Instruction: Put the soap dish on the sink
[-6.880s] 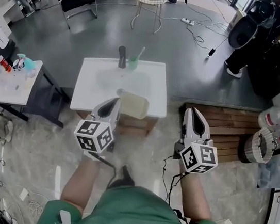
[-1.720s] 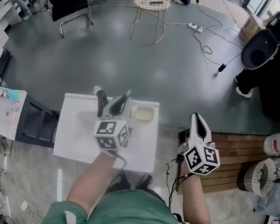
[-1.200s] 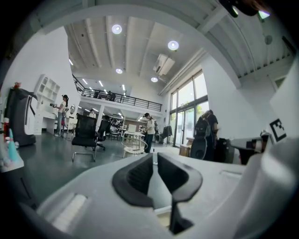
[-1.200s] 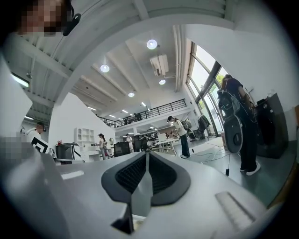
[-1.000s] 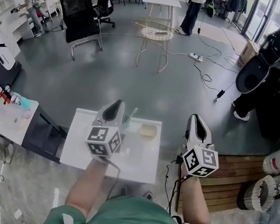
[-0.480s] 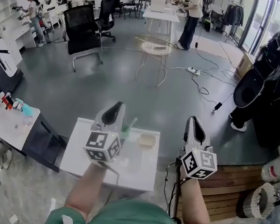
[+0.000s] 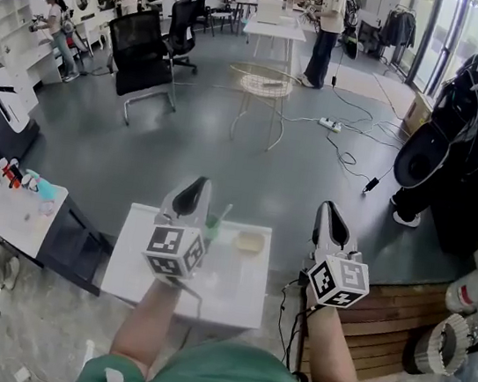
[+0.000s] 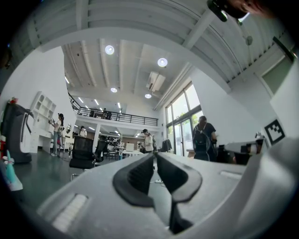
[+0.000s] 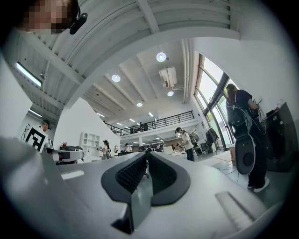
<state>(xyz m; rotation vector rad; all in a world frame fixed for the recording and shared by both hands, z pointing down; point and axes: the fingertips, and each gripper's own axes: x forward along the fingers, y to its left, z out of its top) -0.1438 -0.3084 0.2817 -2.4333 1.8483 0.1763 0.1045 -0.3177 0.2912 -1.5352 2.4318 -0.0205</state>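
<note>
Head view, soap dish: the soap dish (image 7: 249,241) is pale, shallow and round-cornered. It lies on the sink (image 7: 233,287) near its far right corner, apart from both grippers. It is too small to tell what it is made of.
Head view, sink: a flat white rectangular top. The basin is washed out and hard to make out.
Head view, hidden: the left gripper (image 7: 195,184) covers the far left part of the sink. Just beside it only a sliver of a green cup (image 7: 214,219) shows, with a thin stick leaning out.
Head view, grippers: both have smooth light-grey shells that taper to dark tips, with a marker cube at the rear. The right gripper (image 7: 329,210) is held out past the sink's right edge, above the grey floor (image 7: 293,185).
Left gripper view, jaws: the black ribbed pads (image 8: 135,179) are drawn in, the tips nearly meeting. Only a slim gap is left and nothing is held. The gripper's own grey body fills the lower half.
Right gripper view, jaws: the ribbed black pads are clenched tip to tip, gripping nothing. The rim of the picture is dark and cut off.
</note>
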